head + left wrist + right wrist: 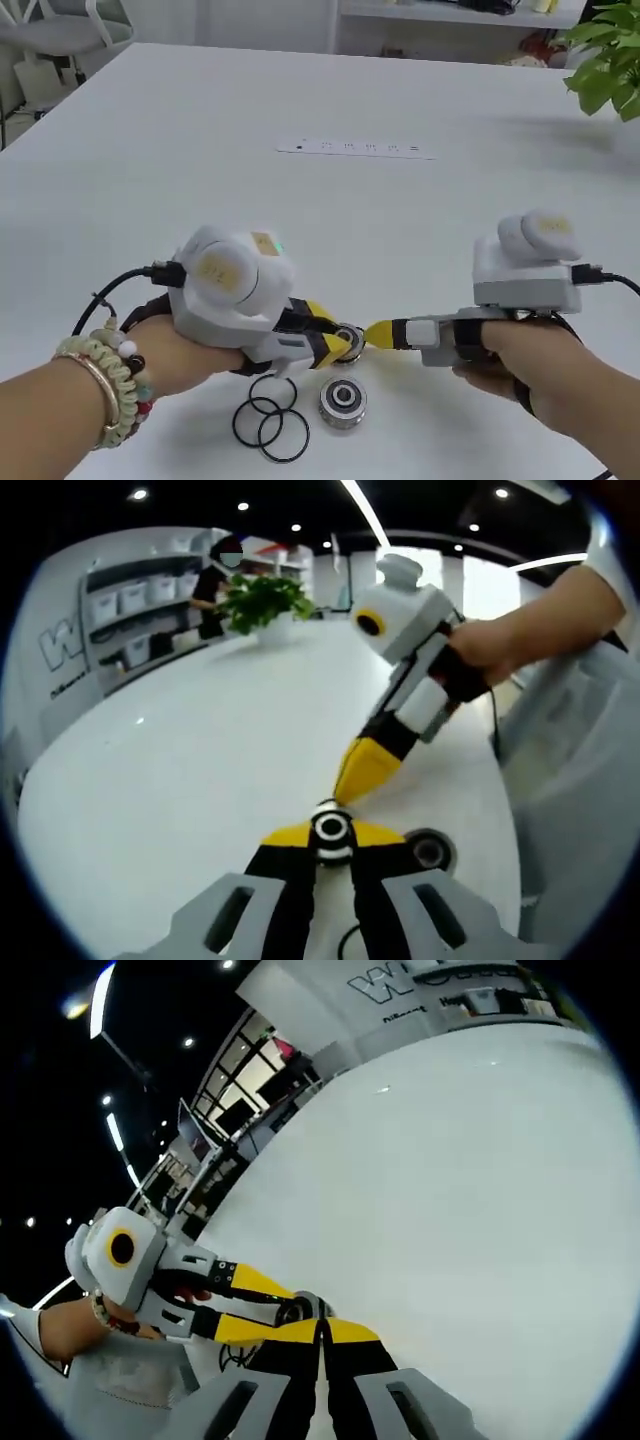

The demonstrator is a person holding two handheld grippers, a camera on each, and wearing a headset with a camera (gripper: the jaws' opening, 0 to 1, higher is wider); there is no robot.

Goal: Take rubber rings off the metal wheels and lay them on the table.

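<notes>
A: What lay nearest the headset?

B: The person's left wrist [100,385], strung with beaded bracelets, at the bottom left. Its hand held the left gripper [338,345] low over the white table [200,150].

A: And that gripper's jaws?

B: They were closed most of the way. The yellow tips were clamped on either side of a metal wheel [332,832] held up between them.

A: Where were the rubber rings?

B: Three black rubber rings [268,420] lay flat on the table just below the left gripper, overlapping one another. Just to their right a second wheel [343,400] rested on the table, near the held one but apart from it.

A: And the other side?

B: The right gripper [378,334] pointed in from the right. Its jaws were pressed together with no gap, and the tip touched the rim of the held wheel. Whether anything was pinched there could not be made out.

A: Anything farther back?

B: A white power strip [355,148] lay mid-table, and a leafy plant [605,60] stood at the far right.
</notes>
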